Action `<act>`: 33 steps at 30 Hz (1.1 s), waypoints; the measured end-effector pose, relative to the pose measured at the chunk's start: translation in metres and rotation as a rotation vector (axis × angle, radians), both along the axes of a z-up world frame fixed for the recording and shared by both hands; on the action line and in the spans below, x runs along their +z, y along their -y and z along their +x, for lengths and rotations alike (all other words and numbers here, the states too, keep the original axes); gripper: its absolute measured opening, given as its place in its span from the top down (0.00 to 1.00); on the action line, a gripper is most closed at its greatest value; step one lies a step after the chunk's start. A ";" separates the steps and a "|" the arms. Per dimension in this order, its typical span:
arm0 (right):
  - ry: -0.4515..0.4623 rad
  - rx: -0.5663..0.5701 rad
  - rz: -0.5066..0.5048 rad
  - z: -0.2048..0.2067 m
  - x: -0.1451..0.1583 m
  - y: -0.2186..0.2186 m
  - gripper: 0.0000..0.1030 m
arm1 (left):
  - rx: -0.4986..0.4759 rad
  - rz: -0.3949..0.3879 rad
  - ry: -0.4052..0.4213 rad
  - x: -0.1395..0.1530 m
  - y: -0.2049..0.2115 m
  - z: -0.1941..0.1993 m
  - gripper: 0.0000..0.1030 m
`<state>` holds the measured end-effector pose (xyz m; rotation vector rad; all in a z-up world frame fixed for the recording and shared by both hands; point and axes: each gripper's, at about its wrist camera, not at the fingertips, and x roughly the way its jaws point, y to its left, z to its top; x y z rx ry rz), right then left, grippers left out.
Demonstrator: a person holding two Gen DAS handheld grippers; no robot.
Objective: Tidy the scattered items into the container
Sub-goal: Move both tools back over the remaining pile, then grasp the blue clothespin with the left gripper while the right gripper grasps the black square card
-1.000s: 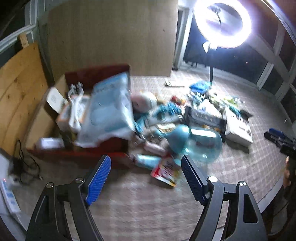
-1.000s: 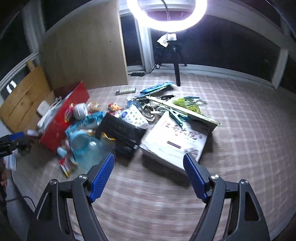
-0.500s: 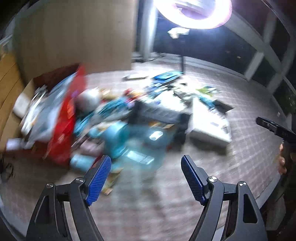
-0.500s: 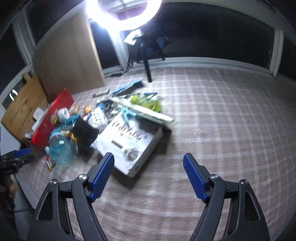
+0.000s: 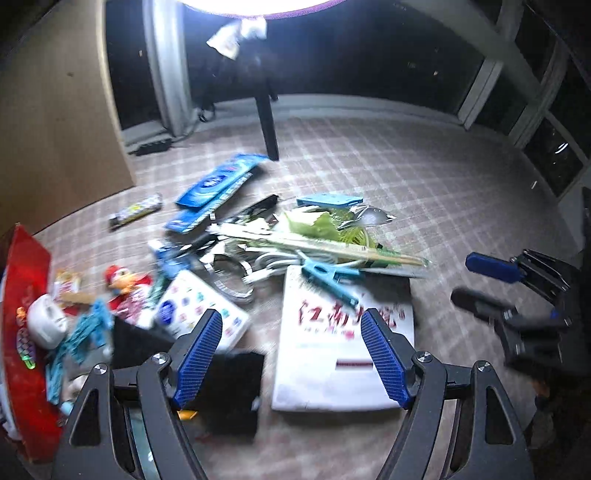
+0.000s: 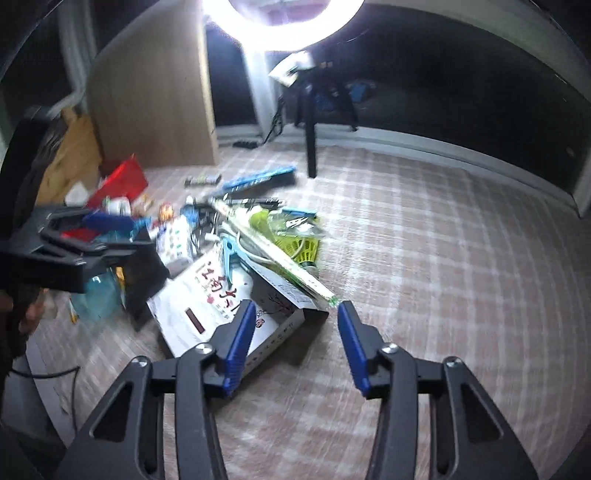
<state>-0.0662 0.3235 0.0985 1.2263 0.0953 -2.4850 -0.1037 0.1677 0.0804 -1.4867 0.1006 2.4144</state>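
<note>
Red box (image 5: 27, 295), the container, sat at the left edge of the checked mat (image 6: 424, 258); its inside was mostly hidden, only a white object (image 6: 75, 192) showed in it in the right view. White roll (image 5: 46, 323) and teal clips (image 5: 86, 332) lay against its red wall. Rest of the pile spread right of it: duck toy (image 5: 118, 278), sticker pack (image 5: 195, 310) with small colored prints, black case (image 5: 232, 391), flat white carton (image 5: 343, 332) with big red Chinese characters, not readable through blur. On the carton's top edge lay a blue peg (image 5: 328, 275) and a long thin clear-wrapped pack (image 5: 325, 247). Behind: green crinkled bag (image 5: 317, 225), blue glossy packs (image 5: 218, 182), small wrapped bar (image 5: 136, 210). Clear blue bottle (image 6: 98, 295) beside the case. Ring light (image 6: 291, 22) glared above.

Left gripper (image 5: 291, 350) hung wide open over case and carton, holding nothing. Right gripper (image 6: 295, 345) also spread open and empty, above the carton's near corner.
</note>
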 end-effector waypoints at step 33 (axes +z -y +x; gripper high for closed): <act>0.058 0.128 0.012 -0.026 -0.028 0.004 0.92 | 0.039 -0.054 0.068 -0.031 -0.019 -0.011 0.96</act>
